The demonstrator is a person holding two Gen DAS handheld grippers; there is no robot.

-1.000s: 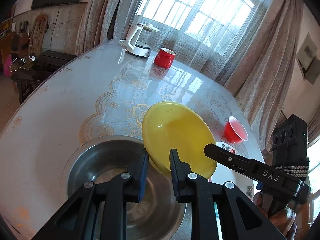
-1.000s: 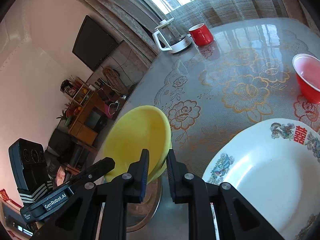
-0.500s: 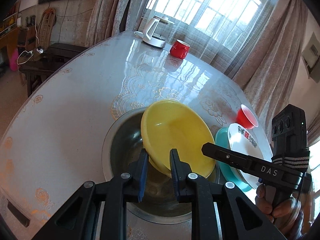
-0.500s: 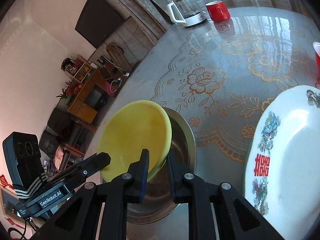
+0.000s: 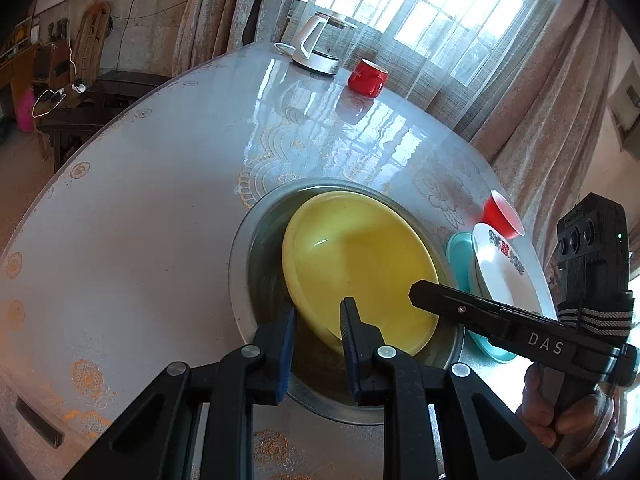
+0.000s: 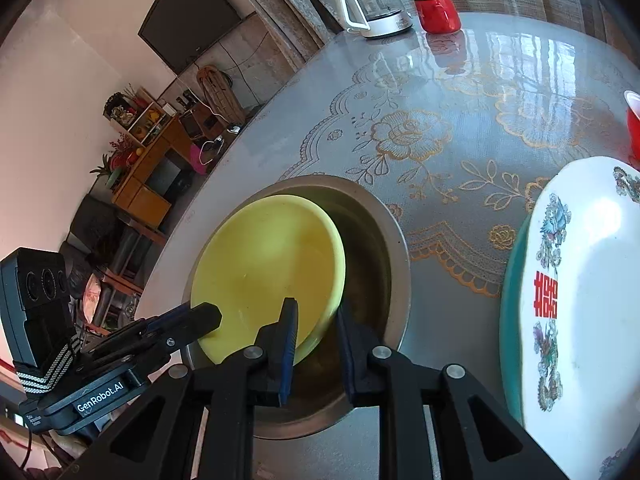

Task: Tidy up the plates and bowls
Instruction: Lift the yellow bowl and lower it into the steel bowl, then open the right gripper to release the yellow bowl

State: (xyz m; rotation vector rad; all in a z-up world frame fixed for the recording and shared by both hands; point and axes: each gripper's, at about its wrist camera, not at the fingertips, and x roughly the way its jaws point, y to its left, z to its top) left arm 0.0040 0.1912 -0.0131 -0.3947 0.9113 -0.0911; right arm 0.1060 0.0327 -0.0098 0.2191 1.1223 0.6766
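Left wrist view: yellow plate (image 5: 360,268), lowered, now lies in steel basin (image 5: 256,240); both tools' jaws narrowly parted, releasing.

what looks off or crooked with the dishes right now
The yellow plate sits tilted in the steel bowl, off-centre, both grippers astride its rim. Nothing looks spilled or broken.

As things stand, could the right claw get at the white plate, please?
Probably yes, once it lets go: the right claw now straddles the yellow plate rim, and the white plate lies uncovered just beside it on a teal plate.
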